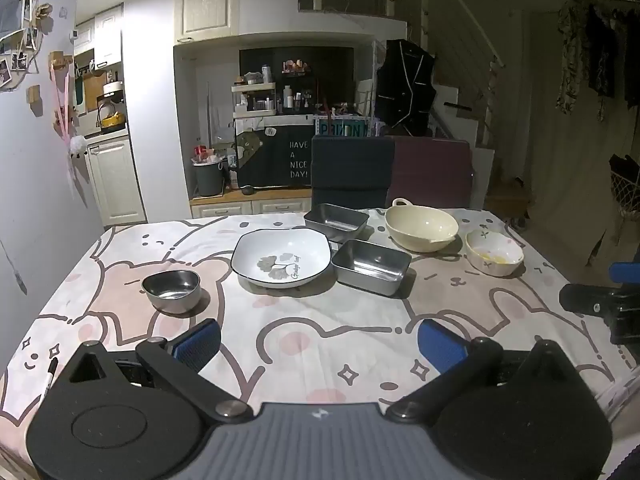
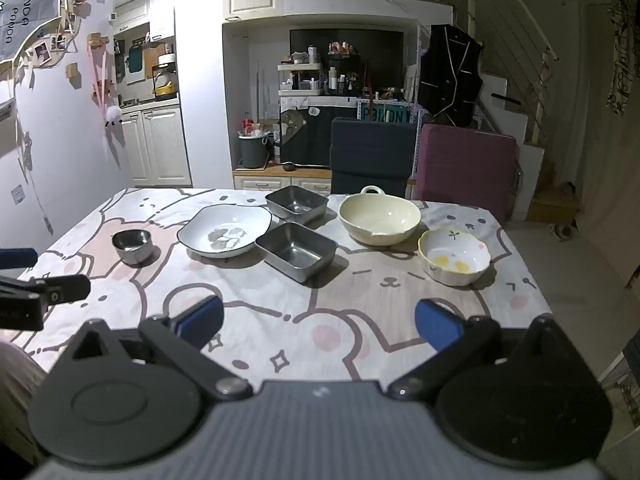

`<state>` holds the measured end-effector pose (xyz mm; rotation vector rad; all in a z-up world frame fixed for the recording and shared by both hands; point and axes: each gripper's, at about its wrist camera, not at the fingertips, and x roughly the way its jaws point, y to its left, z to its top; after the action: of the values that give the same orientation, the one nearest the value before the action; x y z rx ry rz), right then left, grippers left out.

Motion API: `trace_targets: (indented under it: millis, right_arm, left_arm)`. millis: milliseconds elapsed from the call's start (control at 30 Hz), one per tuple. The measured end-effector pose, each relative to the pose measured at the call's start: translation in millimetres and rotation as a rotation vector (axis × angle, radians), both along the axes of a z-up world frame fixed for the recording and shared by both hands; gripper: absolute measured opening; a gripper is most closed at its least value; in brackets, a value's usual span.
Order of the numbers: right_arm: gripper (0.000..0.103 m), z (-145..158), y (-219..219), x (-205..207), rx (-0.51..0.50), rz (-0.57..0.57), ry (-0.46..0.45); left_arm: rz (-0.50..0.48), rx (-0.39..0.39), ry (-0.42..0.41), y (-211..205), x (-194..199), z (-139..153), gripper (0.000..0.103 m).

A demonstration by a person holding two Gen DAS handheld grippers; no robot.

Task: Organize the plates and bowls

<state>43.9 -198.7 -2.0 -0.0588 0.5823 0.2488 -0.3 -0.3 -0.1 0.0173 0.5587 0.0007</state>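
Note:
On the cartoon-print tablecloth (image 1: 320, 340) stand a small round steel bowl (image 1: 171, 290), a white square plate with a leaf print (image 1: 281, 257), two rectangular steel trays (image 1: 371, 266) (image 1: 336, 221), a cream bowl with a handle (image 1: 421, 227) and a small flower-edged bowl (image 1: 494, 256). My left gripper (image 1: 318, 344) hangs open over the near cloth with nothing between its blue pads. My right gripper (image 2: 318, 320) is open too, short of the dishes. The right wrist view shows the steel bowl (image 2: 132, 245), the plate (image 2: 224, 236), the trays (image 2: 296, 251) (image 2: 297, 204), the cream bowl (image 2: 380, 218) and the flower bowl (image 2: 454, 260).
A dark blue chair (image 1: 352, 170) and a maroon chair (image 1: 432, 172) stand behind the table's far edge. A marker pen (image 1: 50, 376) lies near the front left corner. The right gripper's finger (image 1: 592, 304) shows at the right edge of the left wrist view. Stairs rise at the right.

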Motion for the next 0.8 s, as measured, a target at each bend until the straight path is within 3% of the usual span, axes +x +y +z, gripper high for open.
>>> trace_targets:
  millis: [800]
  right_arm:
    - [0.103, 0.3, -0.3, -0.7, -0.002, 0.002, -0.002]
  left_arm:
    - [-0.003, -0.009, 0.004, -2.6, 0.7, 1.0, 0.103]
